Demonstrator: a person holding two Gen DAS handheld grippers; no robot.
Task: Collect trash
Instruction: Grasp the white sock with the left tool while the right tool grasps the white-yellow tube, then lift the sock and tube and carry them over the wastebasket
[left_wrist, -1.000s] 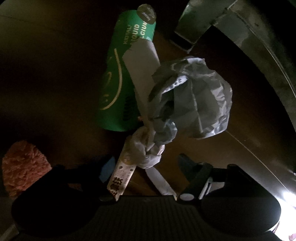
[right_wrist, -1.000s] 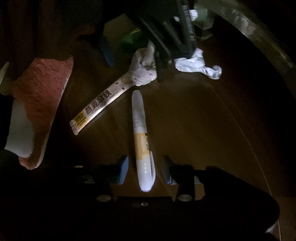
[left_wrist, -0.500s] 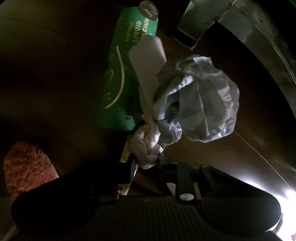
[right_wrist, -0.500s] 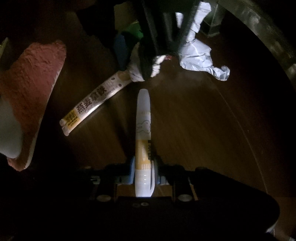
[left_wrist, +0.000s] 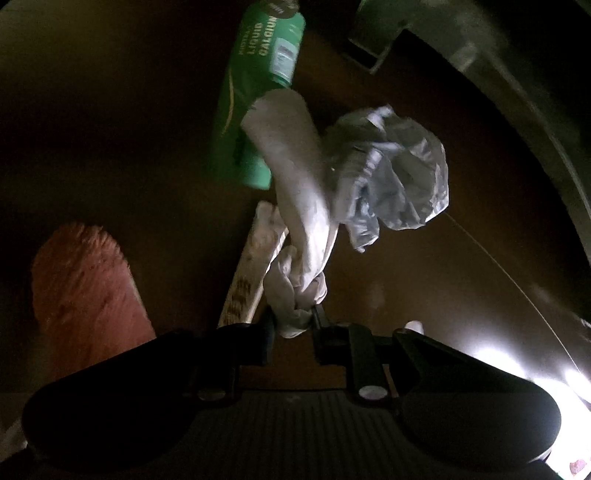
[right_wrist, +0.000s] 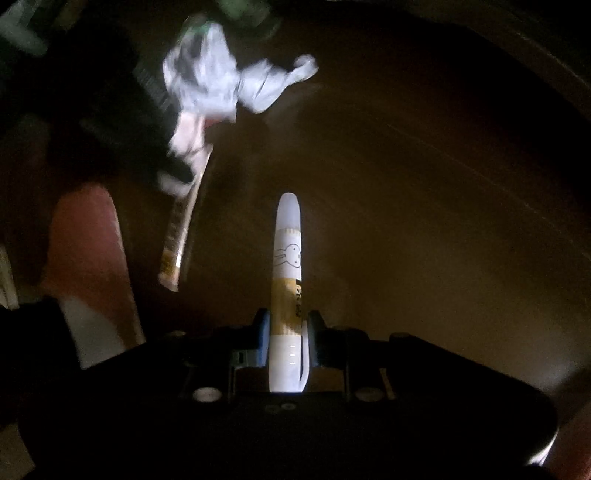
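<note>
pinching the knotted neck of a crumpled plastic bag (left_wrist: 369, 177) in my left gripper (left_wrist: 293, 325), light and floppy, above the table's (left_wrist: 443, 280) middle; my right gripper (right_wrist: 286, 332) clamps a stiff, slick white tube (right_wrist: 287, 258) near its base.

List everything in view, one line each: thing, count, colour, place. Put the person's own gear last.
crumpled plastic bag: one, pale grey-white, its twisted end pinched in the left claw, hanging off the table
white tube: one, white with a tan band and rabbit drawing, clamped in the right claw
green carton: one, green, lying on the table beyond the bag
stick packet: one, white with yellow print, flat on the table
fuzzy pad: one, reddish-pink, left side
table: one, dark brown
left claw: one, black, shut
right claw: one, black, blue pads, shut
</note>
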